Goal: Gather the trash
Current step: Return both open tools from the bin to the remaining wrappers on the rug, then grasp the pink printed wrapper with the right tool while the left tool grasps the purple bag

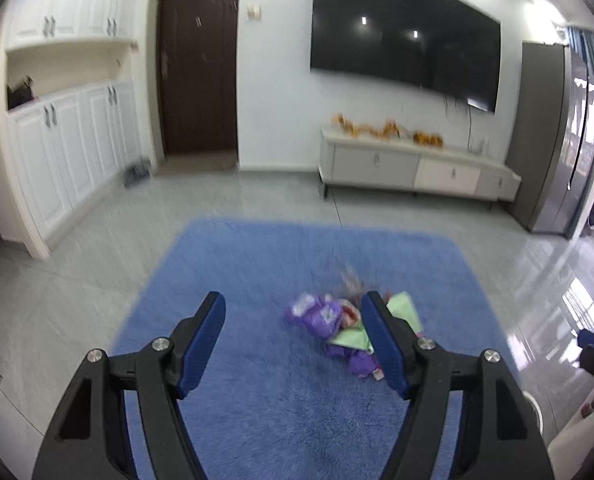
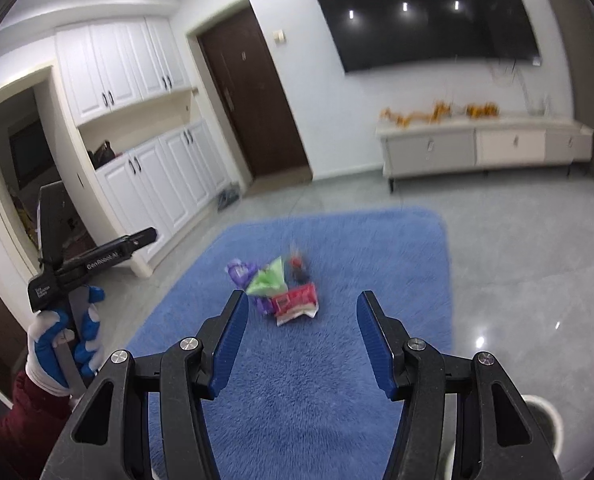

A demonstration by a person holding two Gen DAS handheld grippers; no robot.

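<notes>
Both the left tongs [image 1: 293,338] and the right tongs [image 2: 302,338] stand apart and empty. The wrappers [image 2: 275,288] lie heaped on the rug [image 2: 297,392] just ahead: likely light, crinkly, slippery; pinch a raised fold.

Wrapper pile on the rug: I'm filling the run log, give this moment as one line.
stage: approach | wrapper pile on blue rug, untouched | left hand-held gripper: open, empty | right hand-held gripper: open, empty
</notes>
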